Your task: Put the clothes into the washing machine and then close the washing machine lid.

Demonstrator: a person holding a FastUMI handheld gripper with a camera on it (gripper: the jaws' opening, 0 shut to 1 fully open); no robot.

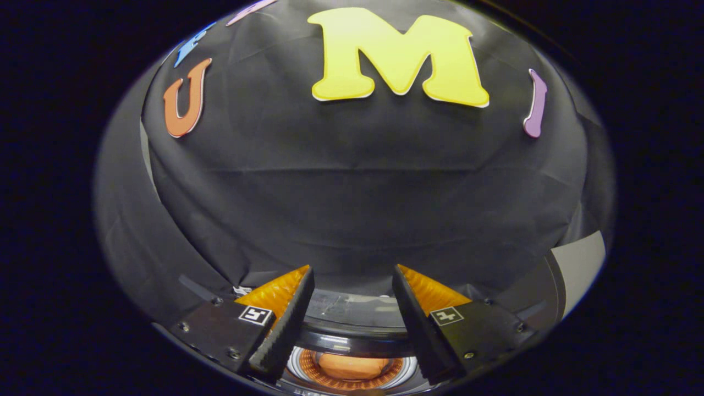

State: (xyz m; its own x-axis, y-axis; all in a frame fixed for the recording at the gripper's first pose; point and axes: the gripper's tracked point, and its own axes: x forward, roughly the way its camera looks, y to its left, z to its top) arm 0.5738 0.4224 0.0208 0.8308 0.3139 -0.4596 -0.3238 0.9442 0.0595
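The tongs [352, 275] are wide apart and hold nothing. Below and between them sits the washing machine [352, 344], its round hole showing. An orange cloth [352, 366] lies down inside it. Beyond the tongs hangs the black booth wall [352, 198].

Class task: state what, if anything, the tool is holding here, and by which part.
Nothing is held. The tool is open, its fingers apart, above the washing machine with an orange garment inside.
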